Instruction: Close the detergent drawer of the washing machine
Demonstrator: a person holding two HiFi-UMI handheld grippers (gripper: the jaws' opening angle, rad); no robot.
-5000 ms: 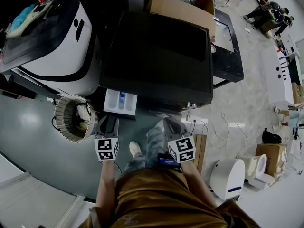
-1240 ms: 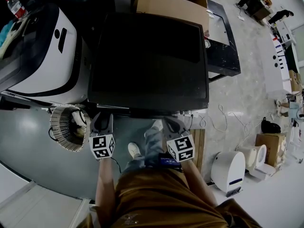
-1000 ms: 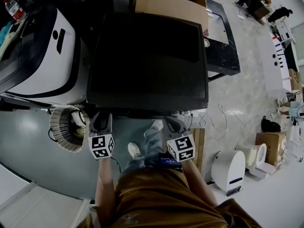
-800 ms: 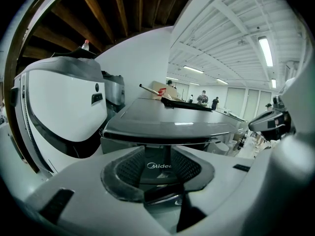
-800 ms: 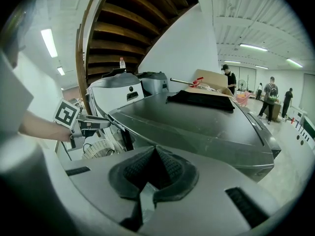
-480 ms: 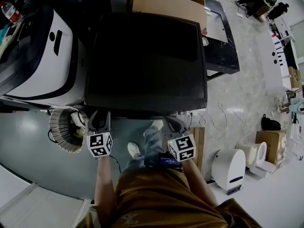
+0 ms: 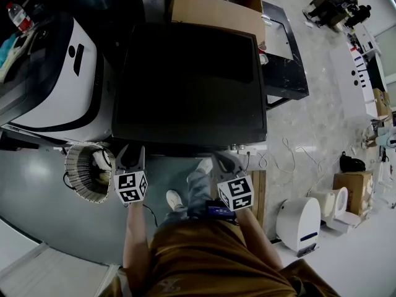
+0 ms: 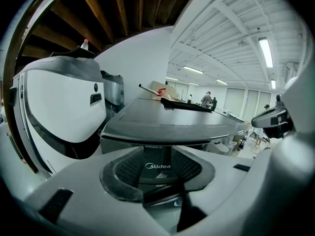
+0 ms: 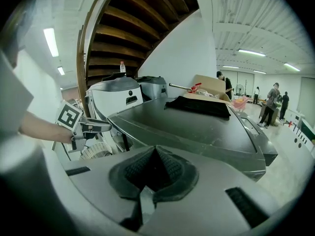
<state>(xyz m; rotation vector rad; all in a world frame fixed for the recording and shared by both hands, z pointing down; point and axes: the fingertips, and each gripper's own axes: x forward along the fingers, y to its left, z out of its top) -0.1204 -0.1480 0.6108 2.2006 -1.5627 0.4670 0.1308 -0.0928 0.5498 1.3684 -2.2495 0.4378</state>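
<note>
Left gripper hangs released, jaws apart at the washer front, where the drawer seemingly sits flush; right gripper clenched, empty, idle, probably unneeded.

Left gripper: jaws apart, ribbed pads on either side of the dark washing machine front panel. "Midea" logo shows in the gap. Contact with the panel: cannot tell. White appliance stands left of the machine. People far behind it.
</note>
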